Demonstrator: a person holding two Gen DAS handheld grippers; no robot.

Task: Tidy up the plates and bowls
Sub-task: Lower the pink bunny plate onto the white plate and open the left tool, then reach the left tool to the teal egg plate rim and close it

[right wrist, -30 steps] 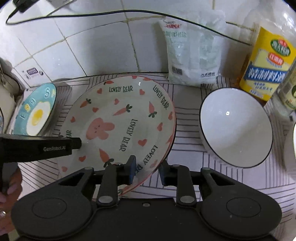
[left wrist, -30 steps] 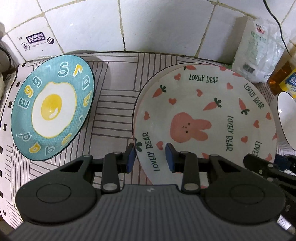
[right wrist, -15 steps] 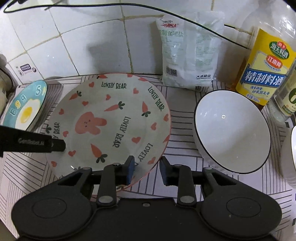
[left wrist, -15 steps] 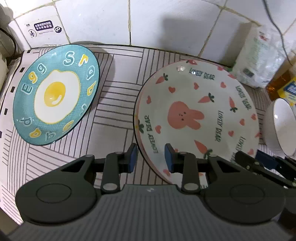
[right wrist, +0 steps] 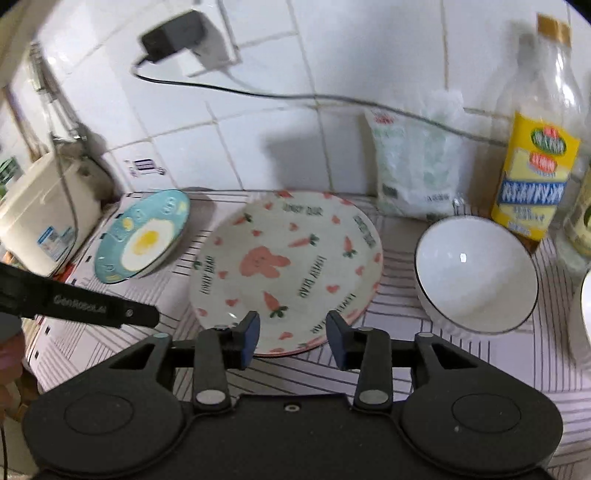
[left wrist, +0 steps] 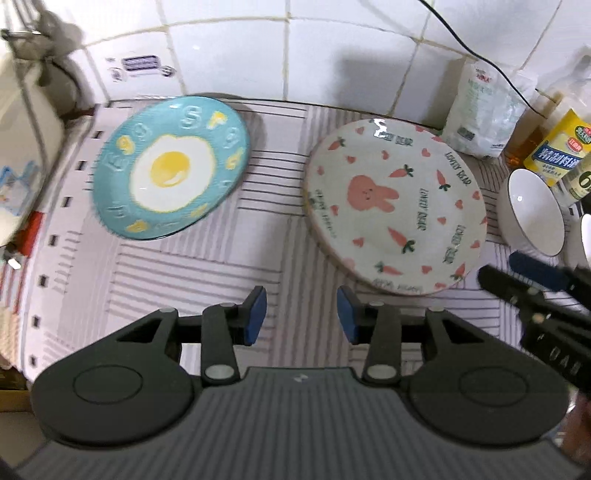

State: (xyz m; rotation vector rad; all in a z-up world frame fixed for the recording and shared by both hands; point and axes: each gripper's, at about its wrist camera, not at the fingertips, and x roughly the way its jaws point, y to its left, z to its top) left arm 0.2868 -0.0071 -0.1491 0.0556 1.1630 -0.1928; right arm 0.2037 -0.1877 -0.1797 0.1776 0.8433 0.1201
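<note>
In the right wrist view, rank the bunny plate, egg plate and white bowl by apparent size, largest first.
1. Bunny plate, clearly largest.
2. White bowl.
3. Egg plate, smallest-looking, but it sits farther off and is seen at a slant, so its true rank against the bowl is unsure.

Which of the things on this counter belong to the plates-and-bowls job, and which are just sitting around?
For the job:
egg plate
bunny plate
white bowl

Just lying about:
white bag
yellow-label bottle
wall plug and cable
pale appliance
</note>
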